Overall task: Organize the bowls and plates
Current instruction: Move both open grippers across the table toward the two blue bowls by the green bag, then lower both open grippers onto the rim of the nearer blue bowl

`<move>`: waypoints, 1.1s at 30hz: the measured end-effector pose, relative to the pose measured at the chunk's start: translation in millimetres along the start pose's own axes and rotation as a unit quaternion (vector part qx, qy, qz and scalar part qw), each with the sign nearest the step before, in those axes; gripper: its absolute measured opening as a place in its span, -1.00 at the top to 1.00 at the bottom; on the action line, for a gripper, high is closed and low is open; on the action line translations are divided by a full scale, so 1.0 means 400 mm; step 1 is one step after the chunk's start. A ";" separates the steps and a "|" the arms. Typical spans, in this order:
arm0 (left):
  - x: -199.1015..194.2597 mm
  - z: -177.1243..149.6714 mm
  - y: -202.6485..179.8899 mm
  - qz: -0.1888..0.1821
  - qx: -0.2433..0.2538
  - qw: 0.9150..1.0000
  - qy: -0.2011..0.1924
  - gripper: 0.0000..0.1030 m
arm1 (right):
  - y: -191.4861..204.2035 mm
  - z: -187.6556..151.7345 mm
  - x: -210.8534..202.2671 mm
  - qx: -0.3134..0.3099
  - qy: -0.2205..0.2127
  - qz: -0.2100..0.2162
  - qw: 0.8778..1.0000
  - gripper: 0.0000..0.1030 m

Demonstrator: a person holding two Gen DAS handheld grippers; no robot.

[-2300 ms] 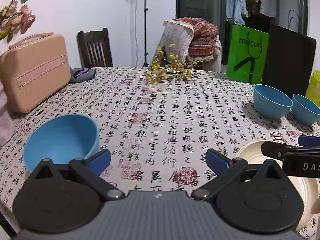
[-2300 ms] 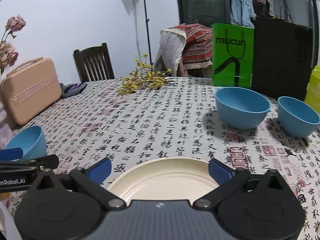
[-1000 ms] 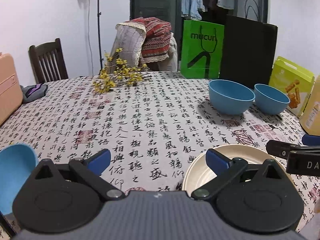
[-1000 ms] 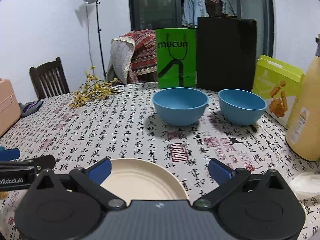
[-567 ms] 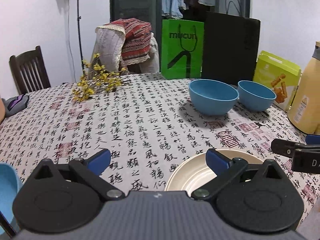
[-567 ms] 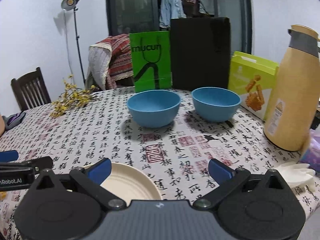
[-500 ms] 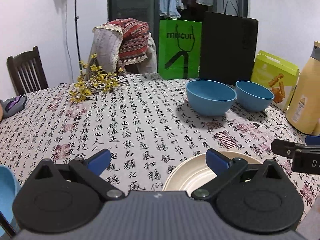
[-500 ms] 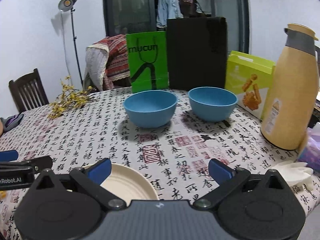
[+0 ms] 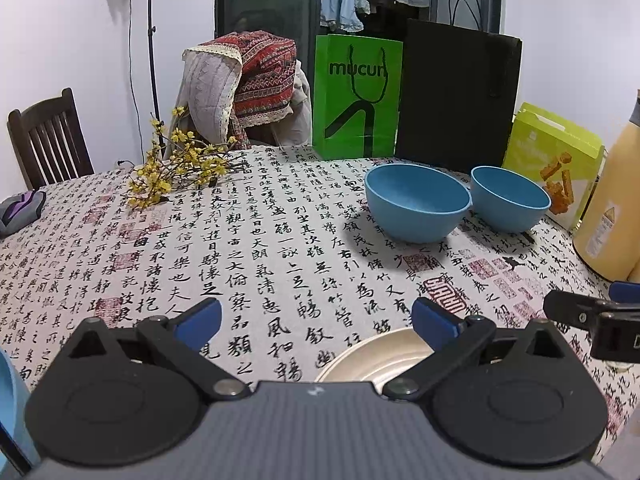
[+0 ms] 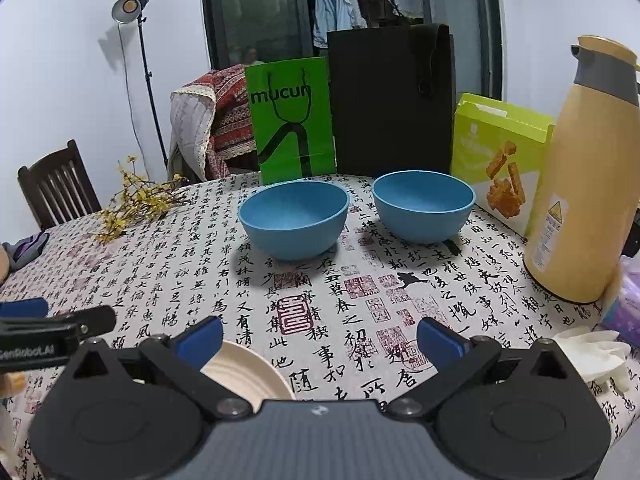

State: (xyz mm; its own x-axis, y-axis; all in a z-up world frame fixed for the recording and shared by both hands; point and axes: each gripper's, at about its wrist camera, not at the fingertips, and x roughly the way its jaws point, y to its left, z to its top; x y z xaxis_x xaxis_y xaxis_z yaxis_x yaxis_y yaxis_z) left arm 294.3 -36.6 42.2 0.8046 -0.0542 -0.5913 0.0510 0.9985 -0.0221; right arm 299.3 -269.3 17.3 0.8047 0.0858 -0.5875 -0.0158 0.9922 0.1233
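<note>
Far left, a sliver of a third blue bowl just peeks in at the edge of the left wrist view, well apart from the others and too cropped to judge how it sits. Next along, the left gripper hovers over the calligraphy tablecloth with its fingers spread wide and nothing between them. The cream plate lies flat just ahead of its right finger, near the table's front edge.

Moving right, the right gripper is likewise splayed and empty, pointing straight at the nearer blue bowl and the farther blue bowl, which stand upright side by side with a small gap between them.

Now the risks, as I read them. A wide bowl offers only its thin rim for a pinch, so a shallow bite could let it swing or drop. Nudging one bowl could knock it into its neighbour, and behind that pair stands the yellow-green snack box. Furthest right, the tall yellow thermos jug is the real hazard, since a broad sweep of the right arm might tip it. The two grippers also sit close together, so both going for the plate could make them clash.
</note>
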 end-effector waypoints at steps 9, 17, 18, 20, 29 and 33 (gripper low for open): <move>0.033 0.031 -0.025 0.011 -0.019 1.000 0.001 -1.00 | -0.029 0.036 0.050 -0.010 0.015 0.014 1.000 -1.00; 0.061 0.042 -0.037 0.022 -0.026 0.999 0.004 -1.00 | -0.045 0.067 0.103 -0.013 0.024 0.024 0.999 -1.00; 0.064 0.044 -0.038 0.023 -0.027 0.999 0.004 -1.00 | -0.047 0.070 0.109 -0.014 0.025 0.024 0.999 -1.00; 0.070 0.048 -0.039 0.025 -0.028 0.999 0.004 -1.00 | -0.053 0.076 0.121 -0.012 0.028 0.024 0.999 -1.00; 0.098 0.067 -0.043 0.035 -0.033 0.999 0.004 -1.00 | -0.068 0.102 0.166 -0.010 0.032 0.028 0.999 -1.00; 0.107 0.078 -0.049 0.038 -0.033 0.999 0.003 -1.00 | -0.068 0.117 0.183 -0.012 0.032 0.033 0.999 -1.00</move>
State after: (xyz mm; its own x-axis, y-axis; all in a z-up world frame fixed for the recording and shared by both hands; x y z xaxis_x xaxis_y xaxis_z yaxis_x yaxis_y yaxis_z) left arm 346.3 -58.9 42.5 0.8015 0.0212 -0.5976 -0.0489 0.9983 -0.0302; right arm 386.3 -294.3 8.2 0.7621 0.1550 -0.6286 -0.0813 0.9861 0.1447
